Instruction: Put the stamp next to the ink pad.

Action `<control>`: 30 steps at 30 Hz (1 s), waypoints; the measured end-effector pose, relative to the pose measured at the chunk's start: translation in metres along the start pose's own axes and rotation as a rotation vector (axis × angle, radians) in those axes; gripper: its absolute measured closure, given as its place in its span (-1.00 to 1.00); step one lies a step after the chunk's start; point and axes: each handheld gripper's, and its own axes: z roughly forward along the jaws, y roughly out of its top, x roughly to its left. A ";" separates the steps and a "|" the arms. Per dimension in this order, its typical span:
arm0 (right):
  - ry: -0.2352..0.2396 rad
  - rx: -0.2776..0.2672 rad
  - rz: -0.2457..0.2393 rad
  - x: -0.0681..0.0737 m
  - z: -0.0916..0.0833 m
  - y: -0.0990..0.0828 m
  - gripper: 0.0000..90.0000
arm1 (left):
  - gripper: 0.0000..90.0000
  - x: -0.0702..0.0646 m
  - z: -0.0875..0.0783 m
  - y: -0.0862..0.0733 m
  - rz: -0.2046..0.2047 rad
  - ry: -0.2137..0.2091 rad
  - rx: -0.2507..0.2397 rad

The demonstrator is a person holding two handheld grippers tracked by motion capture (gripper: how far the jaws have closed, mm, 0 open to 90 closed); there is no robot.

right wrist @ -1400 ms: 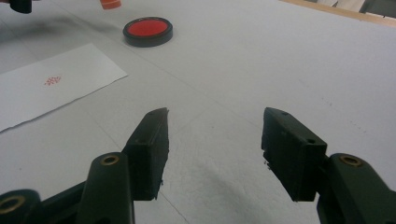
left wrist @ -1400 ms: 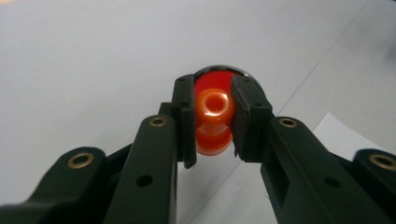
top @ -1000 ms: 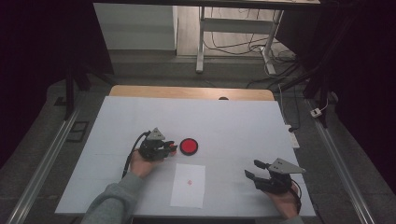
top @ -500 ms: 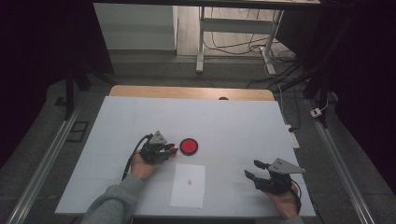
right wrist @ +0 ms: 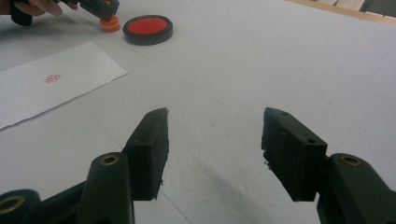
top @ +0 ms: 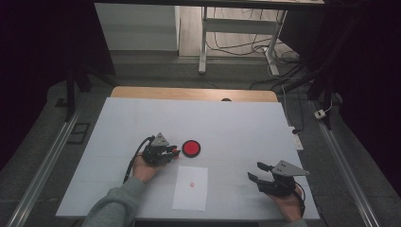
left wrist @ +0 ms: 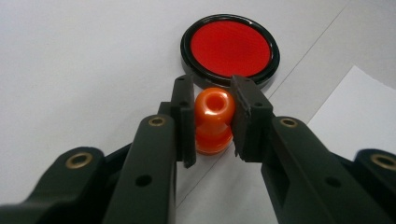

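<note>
Orange stamp point(left wrist: 213, 119), red ink pad point(left wrist: 230, 48) black-rimmed, white paper point(top: 191, 187) red-marked.

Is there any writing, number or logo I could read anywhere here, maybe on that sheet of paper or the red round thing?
No readable text anywhere.
Sheet of paper: a small red stamped mark, too small and blurred to read.
Red ink pad: plain, no label.
Orange stamp: no lettering visible.

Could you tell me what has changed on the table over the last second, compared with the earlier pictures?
Nothing visibly changed. The left gripper still holds the orange stamp beside the red ink pad, the right gripper still rests open near the table's right edge, and the paper lies where it was.
</note>
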 end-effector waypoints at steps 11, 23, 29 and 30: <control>0.003 -0.001 0.002 0.000 0.000 0.000 -0.09 | 0.16 -0.001 -0.008 0.004 -0.014 0.009 -0.066; 0.009 -0.005 -0.012 -0.002 0.002 0.002 -0.09 | -0.25 -0.003 -0.030 0.009 -0.065 -0.012 -0.108; 0.012 -0.008 -0.022 -0.005 0.005 0.003 -0.10 | -0.29 -0.006 -0.043 0.010 -0.044 -0.043 -0.091; 0.016 -0.004 -0.024 -0.006 0.004 0.003 -0.10 | -0.29 -0.007 -0.046 0.011 -0.035 -0.041 -0.086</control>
